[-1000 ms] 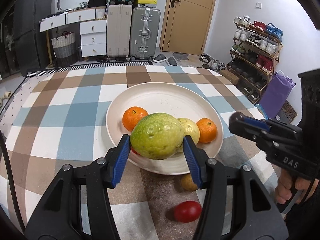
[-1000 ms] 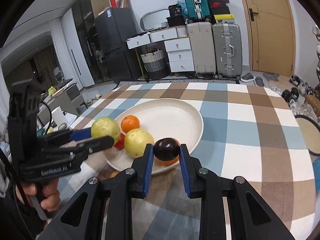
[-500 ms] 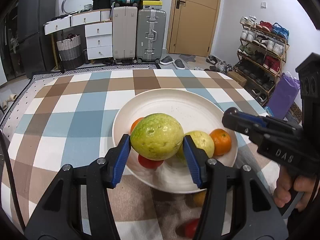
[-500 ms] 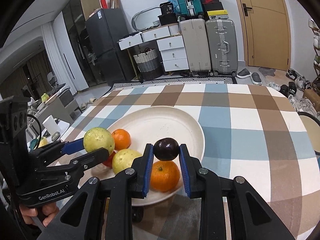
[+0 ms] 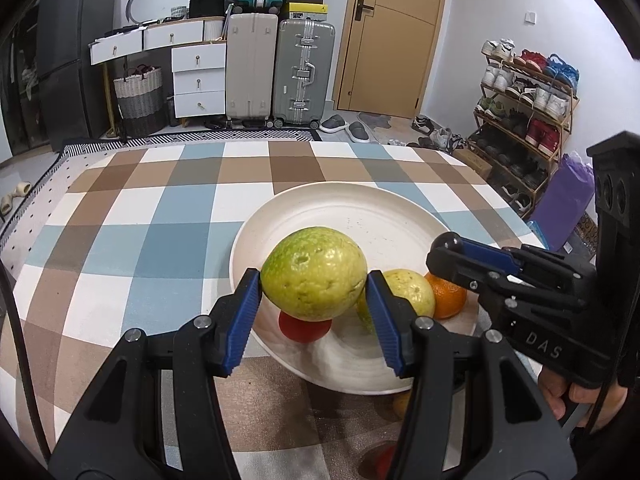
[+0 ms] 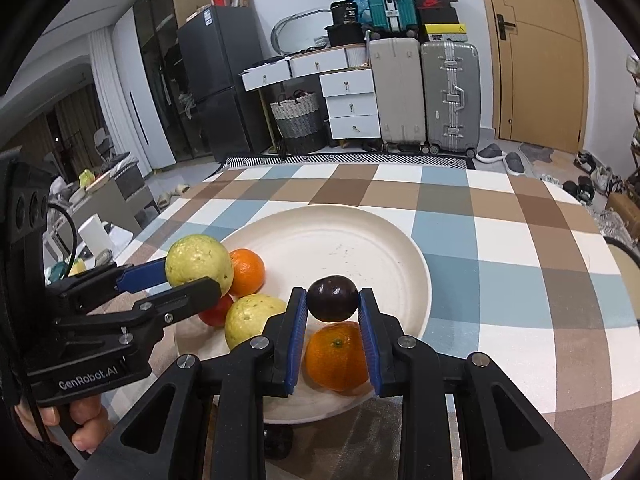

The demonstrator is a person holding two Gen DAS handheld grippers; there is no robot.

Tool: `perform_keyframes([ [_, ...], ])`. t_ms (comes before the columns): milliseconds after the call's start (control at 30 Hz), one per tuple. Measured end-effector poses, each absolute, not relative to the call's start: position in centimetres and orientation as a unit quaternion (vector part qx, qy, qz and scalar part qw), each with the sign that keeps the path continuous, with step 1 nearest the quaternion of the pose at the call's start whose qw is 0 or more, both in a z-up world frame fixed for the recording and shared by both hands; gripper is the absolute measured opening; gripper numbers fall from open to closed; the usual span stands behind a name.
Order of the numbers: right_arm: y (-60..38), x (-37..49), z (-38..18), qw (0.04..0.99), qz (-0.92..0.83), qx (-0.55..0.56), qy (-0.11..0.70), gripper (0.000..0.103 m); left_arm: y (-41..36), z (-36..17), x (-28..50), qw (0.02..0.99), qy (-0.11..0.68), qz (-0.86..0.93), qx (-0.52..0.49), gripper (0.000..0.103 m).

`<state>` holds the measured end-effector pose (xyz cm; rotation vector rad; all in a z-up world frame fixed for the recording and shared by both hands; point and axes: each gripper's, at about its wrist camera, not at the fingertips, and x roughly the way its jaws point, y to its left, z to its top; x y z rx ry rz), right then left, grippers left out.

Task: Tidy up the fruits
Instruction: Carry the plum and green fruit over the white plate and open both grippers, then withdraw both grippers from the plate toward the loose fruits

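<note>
Fruits sit at the near side of the cream plate (image 6: 404, 240), which we now see farther right than a second ago. Our left gripper (image 5: 314, 286) stays clamped on the green guava (image 5: 314, 272), our right gripper (image 6: 333, 300) on the dark plum (image 6: 333, 298), both above the plate. The table wears a checked cloth (image 5: 132, 240); suitcases (image 5: 280, 68) stand beyond.
</note>
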<state>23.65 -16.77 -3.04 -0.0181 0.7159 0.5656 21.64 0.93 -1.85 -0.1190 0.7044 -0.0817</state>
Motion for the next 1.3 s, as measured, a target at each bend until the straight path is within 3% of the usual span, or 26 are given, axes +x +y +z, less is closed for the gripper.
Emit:
perform_keyframes([
  [100,-17.0,23.6,-2.9,0.901,0.268,-0.007,0.341,0.030,0.9,-1.9,21.5,0.937,0.343,-0.043,-0.058,0.051],
  [200,-17.6,23.3,-2.6,0.908,0.265,0.005,0.325,0.048,1.0,-2.0,21.4,0.937,0.342,-0.045,-0.059,0.051],
  [367,-18.2,22.6,-2.0,0.918,0.262,0.015,0.299,0.056,1.3,-2.0,21.4,0.935,0.344,-0.050,-0.071,0.051],
  [600,-18.8,22.4,-1.8,0.922,0.259,0.027,0.287,0.085,1.6,-2.1,21.5,0.933,0.347,-0.048,-0.078,0.053],
  [933,-19.3,22.2,-1.8,0.923,0.254,0.034,0.288,0.091,2.1,-1.9,20.8,0.935,0.343,-0.037,-0.086,0.085],
  [1000,-19.4,22.1,-1.8,0.921,0.255,0.035,0.291,0.094,2.2,-1.7,20.6,0.935,0.342,-0.034,-0.085,0.086],
  [1100,-19.6,21.9,-1.9,0.919,0.253,0.033,0.300,0.102,2.3,-1.6,20.1,0.936,0.342,-0.025,-0.083,0.102],
  [1300,-19.9,20.8,-1.9,0.920,0.249,0.028,0.300,0.103,2.6,-1.6,18.2,0.938,0.337,-0.017,-0.079,0.102],
])
